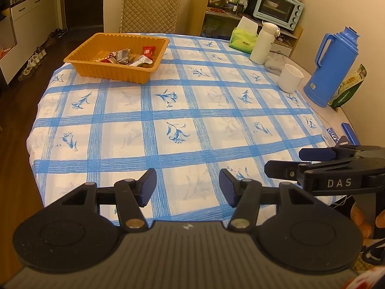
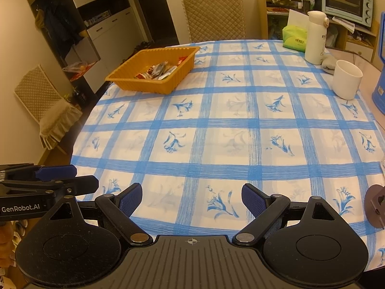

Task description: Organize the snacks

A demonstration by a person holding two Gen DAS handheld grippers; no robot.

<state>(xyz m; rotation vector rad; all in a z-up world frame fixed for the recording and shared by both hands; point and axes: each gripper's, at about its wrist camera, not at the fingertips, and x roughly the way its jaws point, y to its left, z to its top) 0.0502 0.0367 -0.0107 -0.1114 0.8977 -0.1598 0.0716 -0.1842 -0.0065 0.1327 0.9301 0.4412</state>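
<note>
An orange plastic tray (image 1: 79, 60) stands at the far left of the round table and holds several wrapped snacks (image 1: 125, 56). It also shows in the right wrist view (image 2: 125, 78) with the snacks (image 2: 157, 70) inside. My left gripper (image 1: 187, 184) is open and empty over the table's near edge. My right gripper (image 2: 191, 198) is open and empty, also at the near edge. The right gripper shows at the right of the left wrist view (image 1: 284, 162); the left gripper shows at the left of the right wrist view (image 2: 84, 177).
A blue-checked cloth (image 1: 168, 110) covers the table. At the right stand a white cup (image 1: 290, 77), a white bottle (image 1: 263, 43), a green tissue pack (image 1: 243, 39), a blue thermos jug (image 1: 332, 68) and a green bag (image 1: 351, 86). A padded chair (image 1: 150, 7) stands behind the table.
</note>
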